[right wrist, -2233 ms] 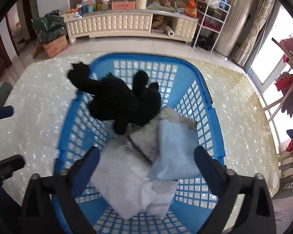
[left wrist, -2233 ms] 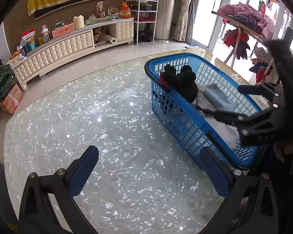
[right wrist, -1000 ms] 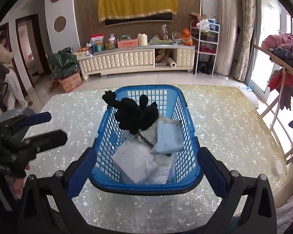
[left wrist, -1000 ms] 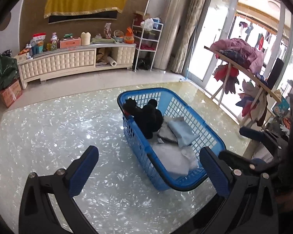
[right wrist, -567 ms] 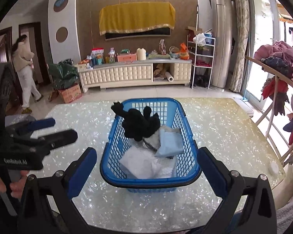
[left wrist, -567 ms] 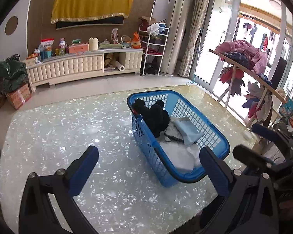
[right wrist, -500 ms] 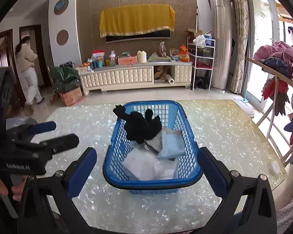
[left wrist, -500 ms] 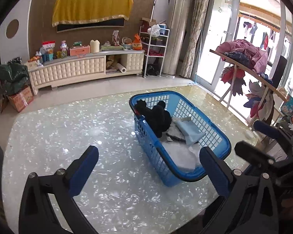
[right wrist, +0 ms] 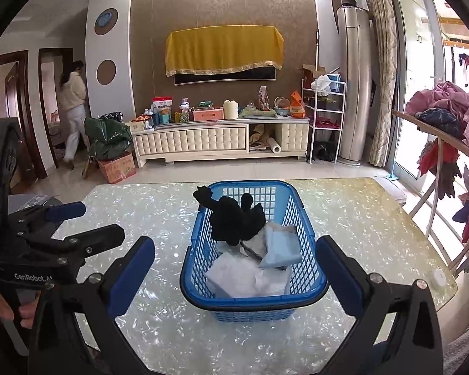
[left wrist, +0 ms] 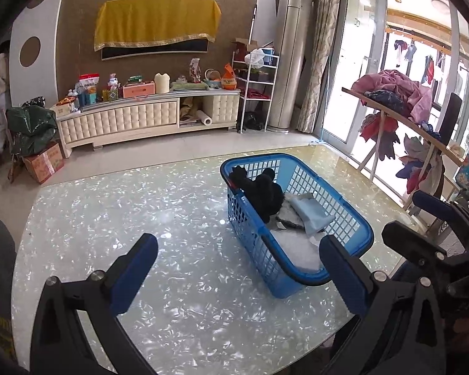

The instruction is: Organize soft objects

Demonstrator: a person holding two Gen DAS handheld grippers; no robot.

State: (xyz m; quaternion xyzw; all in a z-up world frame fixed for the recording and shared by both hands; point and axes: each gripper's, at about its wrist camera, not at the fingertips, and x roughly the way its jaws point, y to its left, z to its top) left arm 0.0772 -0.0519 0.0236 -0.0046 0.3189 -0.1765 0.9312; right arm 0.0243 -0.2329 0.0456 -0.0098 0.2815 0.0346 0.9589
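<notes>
Right, soft items sit in blue basket on desk: black plush at far end, cloths nearer me. Basket's long axis points dead ahead of my right tongs, nearer than left tongs. Both released, empty.

My left gripper is a black frame with blue finger pads and silver screws at each finger base. My right gripper matches it. Beside the blue basket, the left unit's black body carries white "GenRobot" lettering.
</notes>
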